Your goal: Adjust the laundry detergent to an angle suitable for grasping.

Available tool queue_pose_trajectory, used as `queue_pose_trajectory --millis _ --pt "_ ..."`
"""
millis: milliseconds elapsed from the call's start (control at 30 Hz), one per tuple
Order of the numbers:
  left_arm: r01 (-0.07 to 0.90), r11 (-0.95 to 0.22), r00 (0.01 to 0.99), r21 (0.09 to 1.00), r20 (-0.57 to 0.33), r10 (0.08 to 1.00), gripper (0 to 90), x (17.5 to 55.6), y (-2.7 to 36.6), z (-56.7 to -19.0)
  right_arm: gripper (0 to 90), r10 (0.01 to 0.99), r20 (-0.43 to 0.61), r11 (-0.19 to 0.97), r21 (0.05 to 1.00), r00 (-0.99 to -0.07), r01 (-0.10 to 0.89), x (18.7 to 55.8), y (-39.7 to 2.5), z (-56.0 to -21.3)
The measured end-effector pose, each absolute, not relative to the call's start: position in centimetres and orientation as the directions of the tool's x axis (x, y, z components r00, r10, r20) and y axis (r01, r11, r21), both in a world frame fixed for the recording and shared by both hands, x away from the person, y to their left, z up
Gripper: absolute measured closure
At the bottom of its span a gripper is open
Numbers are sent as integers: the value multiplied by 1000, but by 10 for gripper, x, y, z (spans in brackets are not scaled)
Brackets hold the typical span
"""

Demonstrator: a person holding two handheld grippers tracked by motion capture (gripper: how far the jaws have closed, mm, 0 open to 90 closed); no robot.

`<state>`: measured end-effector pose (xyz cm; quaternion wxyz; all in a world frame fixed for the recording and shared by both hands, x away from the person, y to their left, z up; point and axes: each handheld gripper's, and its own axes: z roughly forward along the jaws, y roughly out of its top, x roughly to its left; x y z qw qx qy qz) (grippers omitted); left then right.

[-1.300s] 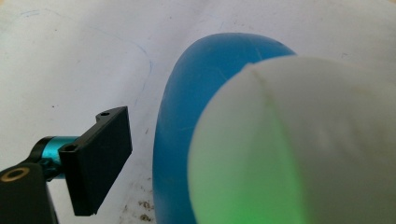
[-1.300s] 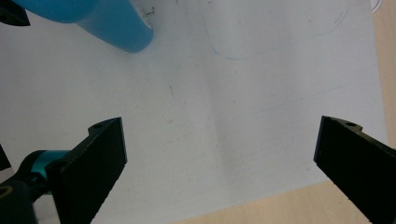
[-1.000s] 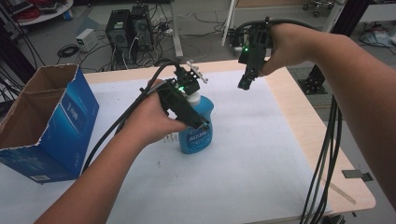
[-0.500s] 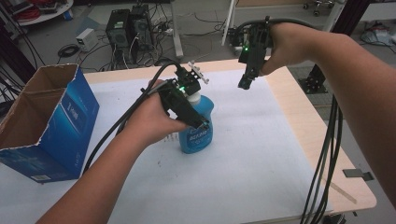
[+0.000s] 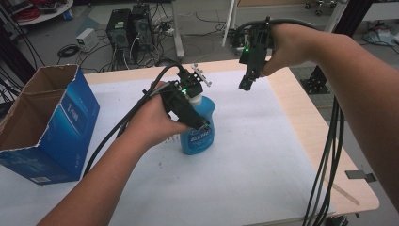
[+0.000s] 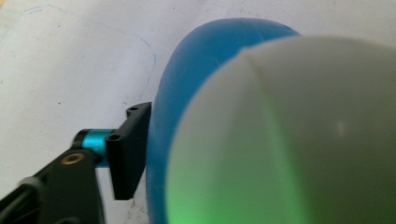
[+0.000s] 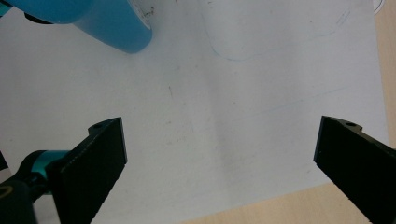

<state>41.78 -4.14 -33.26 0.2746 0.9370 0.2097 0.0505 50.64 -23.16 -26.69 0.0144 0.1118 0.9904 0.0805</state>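
L gripper (image 5: pixel 200 123) still clamps blue bottle (image 5: pixel 200 136), R gripper (image 5: pixel 244 84) unmoved

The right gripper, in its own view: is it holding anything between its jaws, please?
No: the right gripper has its jaws spread wide with only bare white table cover between them.

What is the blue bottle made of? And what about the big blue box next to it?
The blue bottle looks like smooth plastic that lets light through: the wall glows blue and the white cap has a soft sheen. The left gripper is closed around it. The blue box looks like cardboard: brown and matte inside, with a printed blue outside and ragged, torn top edges.
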Motion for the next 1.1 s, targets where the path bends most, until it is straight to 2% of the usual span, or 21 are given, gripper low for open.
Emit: queue_pose_trajectory --millis 233,333,567,867,1100 --pt "363 -762 912 536 -34 410 333 418 -42 -332 17 221 -13 963 161 -975 216 507 -232 -267" --pt "353 -760 914 546 -27 405 415 416 -44 -332 17 220 -12 963 160 -975 215 507 -231 -268" --pt "359 -755 911 548 -29 412 421 415 -44 -331 17 216 -11 965 157 -976 211 507 -229 -269" --pt "327 -774 919 542 11 395 429 409 -46 -329 17 215 -7 966 150 -977 211 509 -228 -271" --pt "322 -770 925 551 -10 380 430 406 -42 -322 17 214 -7 966 149 -977 211 508 -227 -271"
